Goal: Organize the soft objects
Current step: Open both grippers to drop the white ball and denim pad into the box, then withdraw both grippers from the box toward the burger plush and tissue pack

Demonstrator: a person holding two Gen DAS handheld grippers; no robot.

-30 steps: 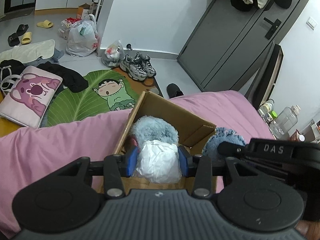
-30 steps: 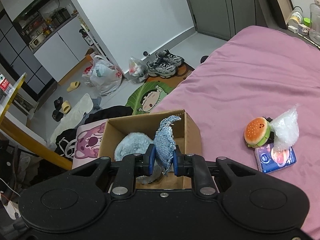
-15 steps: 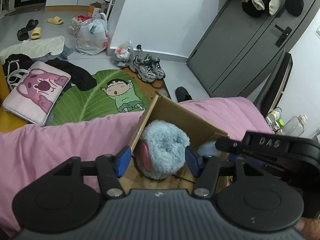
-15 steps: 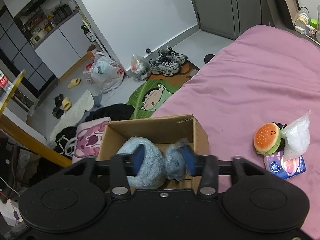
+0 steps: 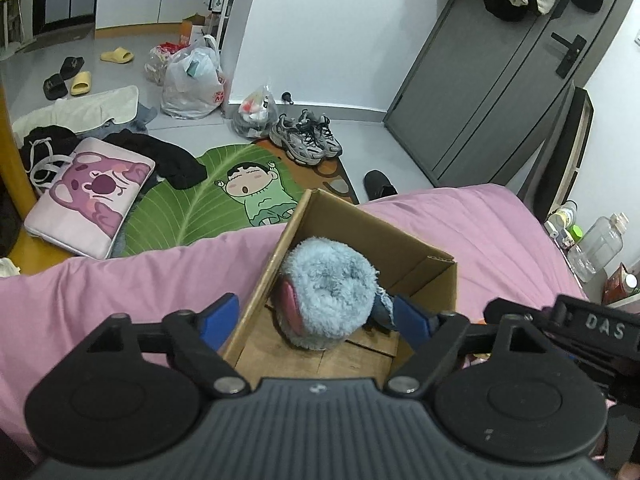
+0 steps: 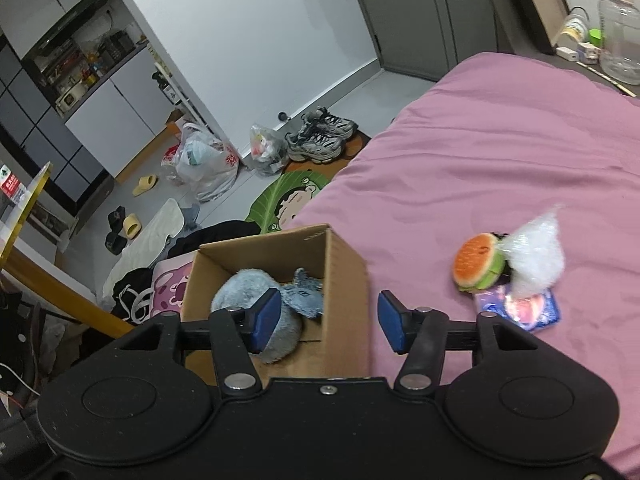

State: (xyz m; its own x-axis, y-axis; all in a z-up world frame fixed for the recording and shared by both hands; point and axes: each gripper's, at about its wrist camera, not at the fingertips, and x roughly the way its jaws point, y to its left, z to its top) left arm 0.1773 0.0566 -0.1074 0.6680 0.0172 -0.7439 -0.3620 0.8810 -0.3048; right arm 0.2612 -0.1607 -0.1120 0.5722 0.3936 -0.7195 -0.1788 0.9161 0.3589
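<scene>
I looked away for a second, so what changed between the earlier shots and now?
Both grippers let go. The left gripper released a white bundle, no longer visible; the right gripper dropped the denim piece into the cardboard box, beside the blue plush. The burger toy on the bed stayed put.

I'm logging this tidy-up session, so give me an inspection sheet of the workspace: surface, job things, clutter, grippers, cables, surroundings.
Surface: pink bedspread, wrinkled.
Job's things: open cardboard box on the bed holds a blue fluffy plush and a denim-blue piece. Outside it, to the right, a burger plush, a clear plastic bag and a blue packet lie together.
Clutter: none beyond those on the bed.
Grippers: left gripper open, empty, above the box; right gripper open, empty, over the box's right wall.
Cables: nothing seen.
Surroundings: sneakers, leaf rug, plastic bags, slippers on the floor; bottles beside the bed.
</scene>
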